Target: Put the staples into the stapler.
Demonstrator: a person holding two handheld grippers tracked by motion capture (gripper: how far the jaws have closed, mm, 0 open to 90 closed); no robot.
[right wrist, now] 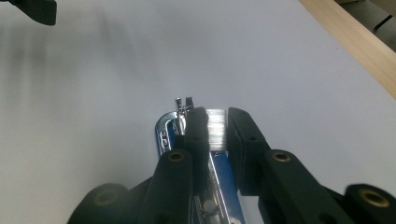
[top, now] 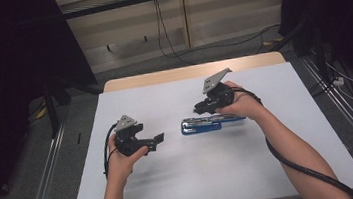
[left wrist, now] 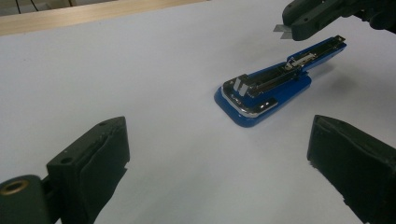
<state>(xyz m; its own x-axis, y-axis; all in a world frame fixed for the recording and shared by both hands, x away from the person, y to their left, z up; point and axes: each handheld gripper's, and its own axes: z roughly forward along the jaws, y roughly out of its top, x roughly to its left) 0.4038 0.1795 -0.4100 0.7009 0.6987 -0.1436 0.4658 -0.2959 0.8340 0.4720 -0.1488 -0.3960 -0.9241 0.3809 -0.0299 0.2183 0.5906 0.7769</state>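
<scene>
A blue stapler [top: 207, 124] lies swung open on the white table [top: 175, 190], its chrome staple channel facing up [left wrist: 261, 91]. Just above the stapler's right part, my right gripper [top: 204, 107] is shut on a short silver strip of staples [right wrist: 215, 128]. The strip sits pinched between the pads, above the channel [right wrist: 170, 133]. In the left gripper view the strip's end [left wrist: 282, 29] pokes out of the right gripper [left wrist: 299, 23]. My left gripper [top: 149, 134] rests to the left of the stapler, open, its jaws wide apart [left wrist: 219, 158] with nothing between them.
A wooden strip [top: 162, 76] runs along the table's far edge. Beyond it are floor cables [top: 168, 45] and dark curtains at both sides. A thick black cable [top: 298, 166] trails from the right gripper along the forearm. Metal rails [top: 46, 169] flank the table.
</scene>
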